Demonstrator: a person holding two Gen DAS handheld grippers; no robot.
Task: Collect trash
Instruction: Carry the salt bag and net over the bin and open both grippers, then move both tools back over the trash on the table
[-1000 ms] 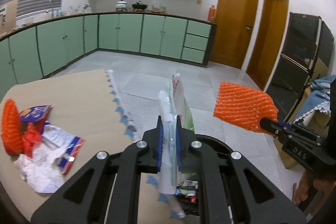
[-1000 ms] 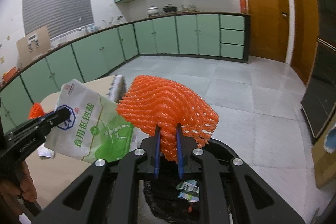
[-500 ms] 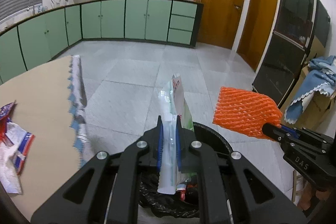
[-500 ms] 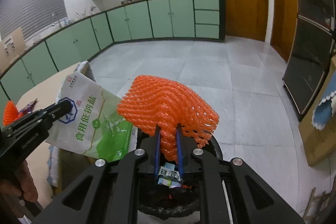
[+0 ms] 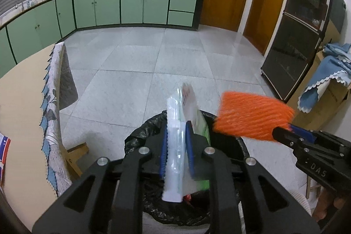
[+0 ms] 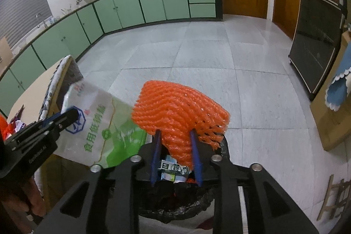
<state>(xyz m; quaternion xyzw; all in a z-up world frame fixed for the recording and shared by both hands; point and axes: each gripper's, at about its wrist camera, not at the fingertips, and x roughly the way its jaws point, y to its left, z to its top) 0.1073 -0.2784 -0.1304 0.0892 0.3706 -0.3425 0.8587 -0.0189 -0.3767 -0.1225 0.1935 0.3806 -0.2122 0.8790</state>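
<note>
The floor [image 5: 140, 63] is laid with pale grey square tiles and runs to the green base cabinets [image 5: 122, 3] at the far side. A bin lined with a black bag [image 5: 153, 124] stands on it in the near centre. A tall dark cabinet [image 5: 300, 41] stands on it at the right, with a cardboard box [image 5: 329, 98] just nearer. At the left, a table [image 5: 19, 102] carries a tan cover with a patterned cloth edge [image 5: 51, 102]; a wrapper [image 5: 3, 150] lies at its near left edge.
</note>
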